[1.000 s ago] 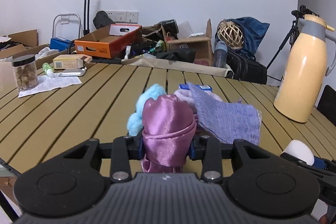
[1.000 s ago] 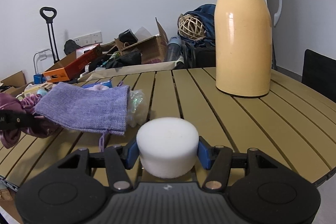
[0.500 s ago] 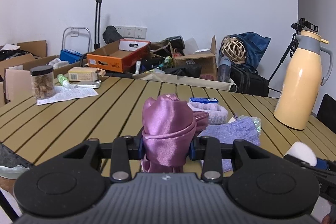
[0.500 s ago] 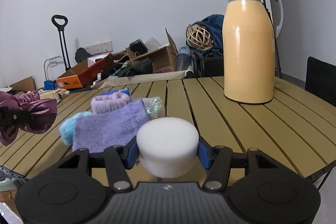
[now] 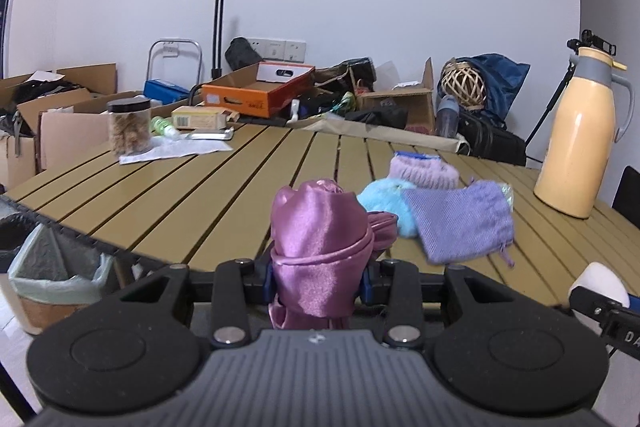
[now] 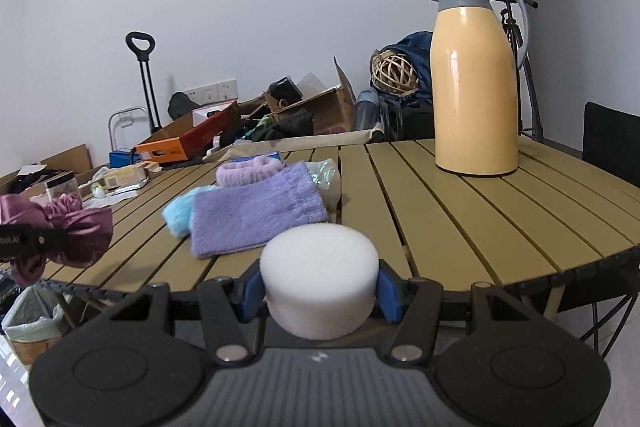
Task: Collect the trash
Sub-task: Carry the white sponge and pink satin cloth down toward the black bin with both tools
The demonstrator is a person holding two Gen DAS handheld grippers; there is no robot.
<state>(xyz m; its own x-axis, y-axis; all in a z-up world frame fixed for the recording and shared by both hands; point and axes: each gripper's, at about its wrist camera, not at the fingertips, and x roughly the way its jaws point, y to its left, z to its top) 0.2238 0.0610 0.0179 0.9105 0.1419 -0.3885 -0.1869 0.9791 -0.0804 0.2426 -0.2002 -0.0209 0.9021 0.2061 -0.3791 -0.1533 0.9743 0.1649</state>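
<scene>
Meanwhile, a slatted wooden table [image 5: 208,187] fills the middle of both views, its near edge just ahead of the two grippers. At the lower left of the left wrist view a lined trash bin [image 5: 52,275] stands on the floor beside that edge, apparently the drop point. A tall yellow jug [image 6: 476,87] stands upright at the upper right of the right wrist view, clear of the work. At table centre lies a purple cloth [image 6: 256,215] over other soft scraps, seemingly left for a later pass. The left gripper [image 5: 318,277] has its jaws clenched on a bundle of pink satin fabric [image 5: 320,239], while the right gripper [image 6: 320,293] grasps a white foam puck [image 6: 320,279] across its sides, both lifted clear of the table for carrying.
</scene>
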